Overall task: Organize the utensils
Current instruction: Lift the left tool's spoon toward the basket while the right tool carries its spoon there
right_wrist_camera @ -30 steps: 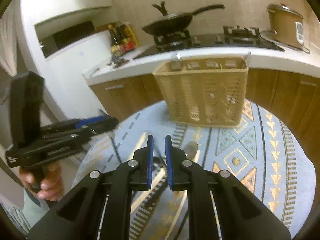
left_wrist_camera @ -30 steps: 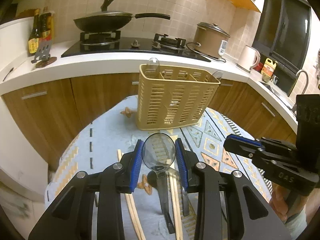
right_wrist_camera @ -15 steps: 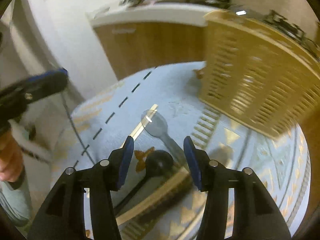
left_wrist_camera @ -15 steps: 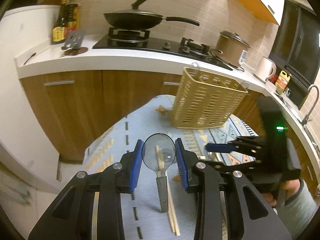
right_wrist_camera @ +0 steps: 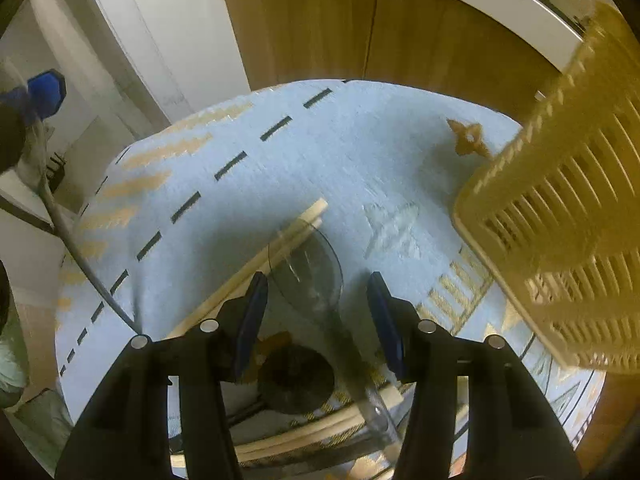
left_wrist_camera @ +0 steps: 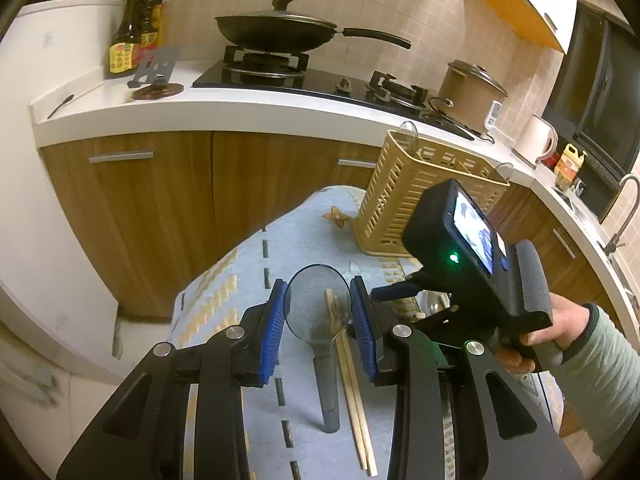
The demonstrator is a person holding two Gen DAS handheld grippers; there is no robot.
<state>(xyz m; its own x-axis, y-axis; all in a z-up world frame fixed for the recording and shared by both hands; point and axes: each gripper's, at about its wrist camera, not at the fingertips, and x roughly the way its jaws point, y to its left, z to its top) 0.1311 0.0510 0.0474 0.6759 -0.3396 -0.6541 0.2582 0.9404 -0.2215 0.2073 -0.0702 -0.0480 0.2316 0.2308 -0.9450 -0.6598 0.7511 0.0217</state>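
- Clear spoon (right_wrist_camera: 308,276) lies on the blue patterned tablecloth (right_wrist_camera: 320,140), bowl pointing away from the right gripper (right_wrist_camera: 318,312), handle running back toward it under the fingers.
- Right gripper: jaws spread wide, nothing between the pads; it hangs just above the spoon, straddling the neck where bowl meets handle.
- Key relation: the spoon's long axis runs roughly along the gripper's forward axis, slightly skewed to its right, so closing would pinch across the handle width. Right is the nearer hand by far.
- Left gripper (left_wrist_camera: 318,312): closed on a second clear spoon (left_wrist_camera: 318,308), pads clamped on either side of the bowl, grey handle hanging down; it is raised off the table.
- Utensil basket (left_wrist_camera: 420,196), yellow slatted, stands at the table's far side near the counter; one clear spoon bowl sticks up from its left end.
- Chopsticks (right_wrist_camera: 272,256): one pair lies partly under the table spoon's bowl, more sticks near the bottom of the frame.
- Black ladle (right_wrist_camera: 296,376) sits beneath the right gripper, beside the spoon handle; only the right wrist view shows it.
- Left wrist view alone shows the basket's top and compartments, and the right unit's screen.
- Next move, likely: lower and close on the spoon.
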